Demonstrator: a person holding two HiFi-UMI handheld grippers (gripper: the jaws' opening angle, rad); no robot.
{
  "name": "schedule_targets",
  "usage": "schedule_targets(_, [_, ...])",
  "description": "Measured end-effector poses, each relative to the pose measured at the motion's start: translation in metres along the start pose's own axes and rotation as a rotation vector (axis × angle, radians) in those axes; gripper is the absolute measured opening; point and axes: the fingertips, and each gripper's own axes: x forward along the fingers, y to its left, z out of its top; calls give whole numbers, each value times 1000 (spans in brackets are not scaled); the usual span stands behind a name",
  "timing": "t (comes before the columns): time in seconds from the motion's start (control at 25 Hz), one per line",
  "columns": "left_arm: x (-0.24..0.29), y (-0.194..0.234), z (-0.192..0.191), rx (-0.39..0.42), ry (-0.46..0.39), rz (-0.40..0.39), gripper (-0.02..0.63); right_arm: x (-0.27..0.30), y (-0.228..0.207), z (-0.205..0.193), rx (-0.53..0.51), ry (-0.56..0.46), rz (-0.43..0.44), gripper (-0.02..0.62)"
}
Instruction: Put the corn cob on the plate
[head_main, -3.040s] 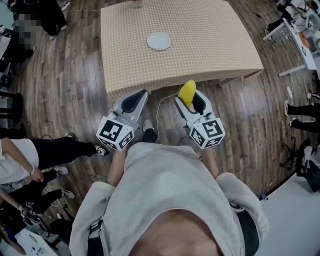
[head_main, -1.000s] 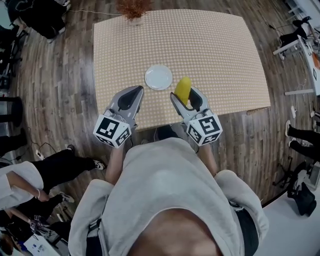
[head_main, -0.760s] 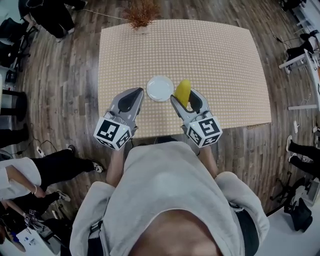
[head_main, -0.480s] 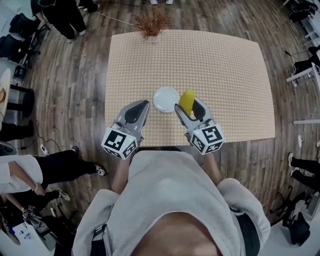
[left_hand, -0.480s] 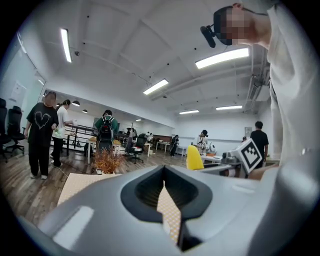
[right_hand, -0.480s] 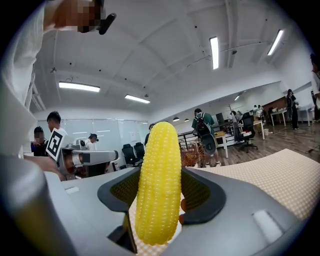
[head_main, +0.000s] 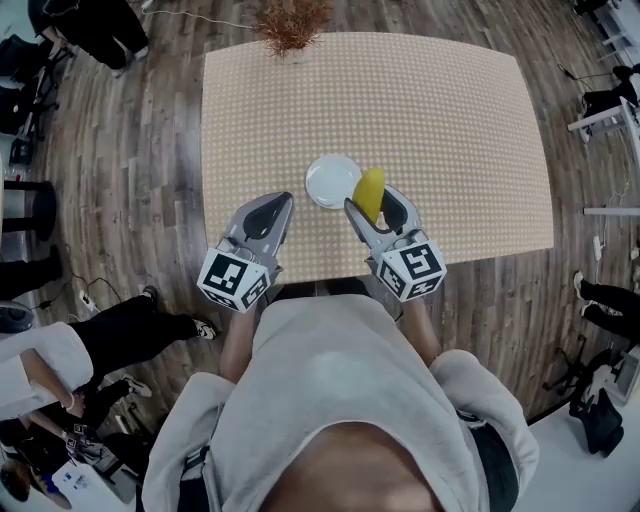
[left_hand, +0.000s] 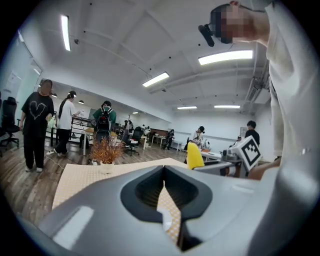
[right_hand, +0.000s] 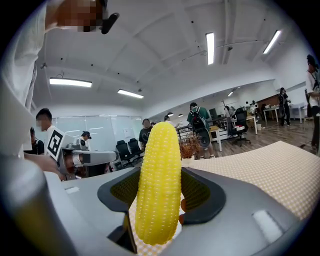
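Fingers (right_hand: 215, 199) of the grey right gripper (right_hand: 159, 200) pinch a yellow corn cob (right_hand: 159, 185) around its lower half. We see the cob standing upright between them, its rounded tip well above the dark pads. In the head view the right gripper (head_main: 373, 203) reaches over the near part of the rectangular bench (head_main: 430, 110), which is covered in a beige dotted cloth. There the cob (head_main: 369, 190) shows just right of a round white plate (head_main: 333, 181), its outline meeting the plate's right rim. We cannot tell how high above the plate it is held, nor whether it touches. The grey left gripper (head_main: 272, 205) is just left of the plate and nearer to us, apart from its rim. In the left gripper view we find that gripper (left_hand: 164, 172) with its fingers (left_hand: 142, 192) pressed together at the tips, gripping nothing; only dotted cloth shows through the opening behind them. Beyond the plate, at the bench's far edge, stands a dried reddish-brown plant (head_main: 292, 20). Well to the left of the plate, off the bench on the wood-plank floor (head_main: 120, 150), we see a bystander's legs in black trousers (head_main: 130, 305). Nearest to us, below both grippers, is our own light grey hooded top (head_main: 330, 400).
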Motion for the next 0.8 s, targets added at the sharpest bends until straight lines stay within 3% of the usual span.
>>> schedule_targets(0.48, [16, -4, -65, -104, 104, -70, 8, -7, -9, -82, 113, 137, -62, 250])
schedule_targets(0.8, [21, 6, -88, -135, 135, -69, 8, -1, -14, -124, 138, 214, -71, 250])
